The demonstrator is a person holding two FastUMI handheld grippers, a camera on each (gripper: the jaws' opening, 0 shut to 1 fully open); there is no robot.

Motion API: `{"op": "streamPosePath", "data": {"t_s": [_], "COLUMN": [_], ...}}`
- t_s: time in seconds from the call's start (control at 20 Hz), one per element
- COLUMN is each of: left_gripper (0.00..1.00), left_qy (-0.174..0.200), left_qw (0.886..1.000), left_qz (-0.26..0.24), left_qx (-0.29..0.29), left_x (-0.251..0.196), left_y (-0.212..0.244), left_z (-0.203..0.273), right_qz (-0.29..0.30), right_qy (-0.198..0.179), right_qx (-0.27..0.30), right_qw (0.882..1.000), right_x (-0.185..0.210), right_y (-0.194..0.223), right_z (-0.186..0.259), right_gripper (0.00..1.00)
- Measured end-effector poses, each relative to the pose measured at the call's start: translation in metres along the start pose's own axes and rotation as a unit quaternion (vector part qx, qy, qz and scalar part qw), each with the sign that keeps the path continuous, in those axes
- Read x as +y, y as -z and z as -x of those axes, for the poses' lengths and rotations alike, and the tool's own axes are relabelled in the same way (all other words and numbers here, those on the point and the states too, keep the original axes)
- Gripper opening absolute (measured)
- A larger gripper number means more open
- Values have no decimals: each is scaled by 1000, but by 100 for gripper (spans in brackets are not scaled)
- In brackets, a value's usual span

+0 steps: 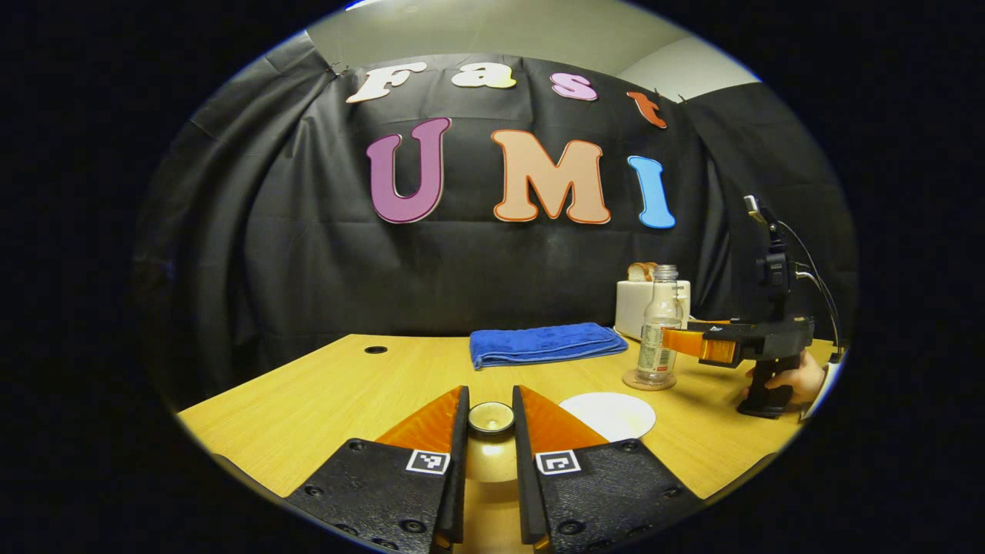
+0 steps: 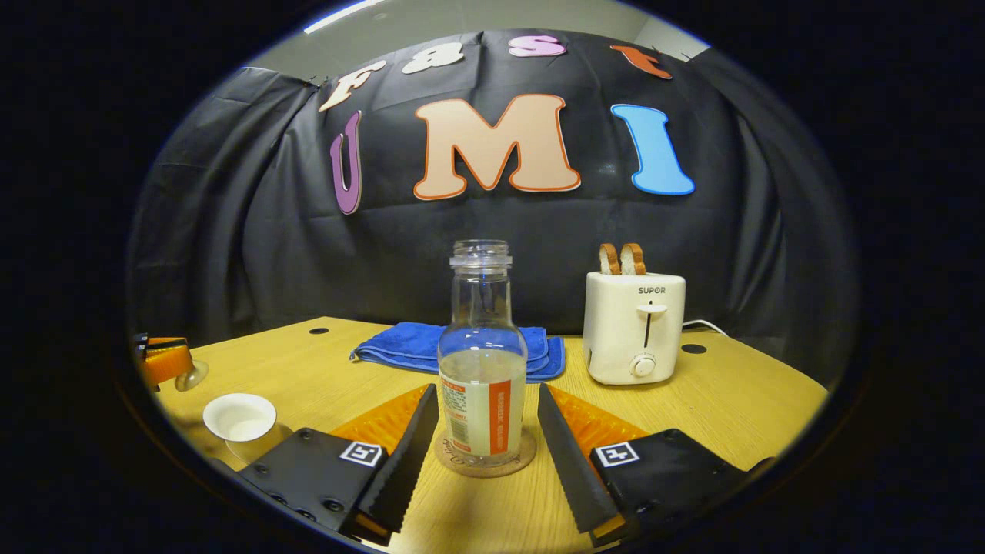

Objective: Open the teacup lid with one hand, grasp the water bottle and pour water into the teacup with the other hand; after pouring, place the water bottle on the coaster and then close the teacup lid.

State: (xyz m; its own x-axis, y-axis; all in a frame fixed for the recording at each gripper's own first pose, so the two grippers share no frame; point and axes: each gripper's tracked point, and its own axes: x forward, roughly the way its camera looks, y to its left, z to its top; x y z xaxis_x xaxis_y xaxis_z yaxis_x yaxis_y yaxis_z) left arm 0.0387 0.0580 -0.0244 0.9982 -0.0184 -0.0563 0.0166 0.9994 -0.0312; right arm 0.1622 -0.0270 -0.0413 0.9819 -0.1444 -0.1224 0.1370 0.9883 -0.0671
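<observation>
Clear glass bottle (image 2: 482,362), capless and part full, is standing upright on a round coaster (image 2: 485,460) on the wooden table (image 2: 739,408). We are seeing it in the right gripper view between the two fingers of the right gripper (image 2: 482,431); the fingers are flanking its lower body with a gap showing on each side, so the jaws are standing wide and not pressing on it.

In the left gripper view, the left gripper (image 1: 491,419) is holding the lid (image 1: 491,418) by its knob, both fingers closed narrowly against it, lifted off the cup. Just right of the fingers a white round cup (image 1: 608,415) is sitting on the table, uncovered.

We are noting what each view adds. The left gripper view is showing the right gripper from the side, at the bottle (image 1: 659,327), with a hand (image 1: 796,378) gripping its handle. The right gripper view is showing the open cup (image 2: 239,417) at far left with the lid's dome (image 2: 189,375) hanging above and behind it, under the left gripper (image 2: 161,358); whether there is water in the cup we cannot tell.

Behind the bottle, a folded blue towel (image 2: 462,346) is lying, and a white toaster (image 2: 633,327) with two bread slices (image 2: 622,260) is standing to the right.
</observation>
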Motion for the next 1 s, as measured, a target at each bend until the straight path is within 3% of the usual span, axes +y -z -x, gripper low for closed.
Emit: {"op": "streamPosePath", "data": {"t_s": [0.35, 0.8, 1.0], "left_gripper": [26, 26, 26], "left_qy": [27, 91, 99], "left_qw": [1000, 996, 995], "left_qz": [1, -1, -6], "left_qx": [1, 2, 17], "left_x": [-30, -69, -76], "left_y": [0, 0, 4], "left_z": [-18, -28, -31], "right_qz": [1, 1, 1], "right_qy": [4, 12, 12], "right_qx": [-40, -40, -39], "right_qw": [999, 999, 999], "right_x": [-9, -18, -22], "right_y": [-11, -11, -11], "right_z": [33, 55, 67], "right_gripper": [84, 84, 84]}}
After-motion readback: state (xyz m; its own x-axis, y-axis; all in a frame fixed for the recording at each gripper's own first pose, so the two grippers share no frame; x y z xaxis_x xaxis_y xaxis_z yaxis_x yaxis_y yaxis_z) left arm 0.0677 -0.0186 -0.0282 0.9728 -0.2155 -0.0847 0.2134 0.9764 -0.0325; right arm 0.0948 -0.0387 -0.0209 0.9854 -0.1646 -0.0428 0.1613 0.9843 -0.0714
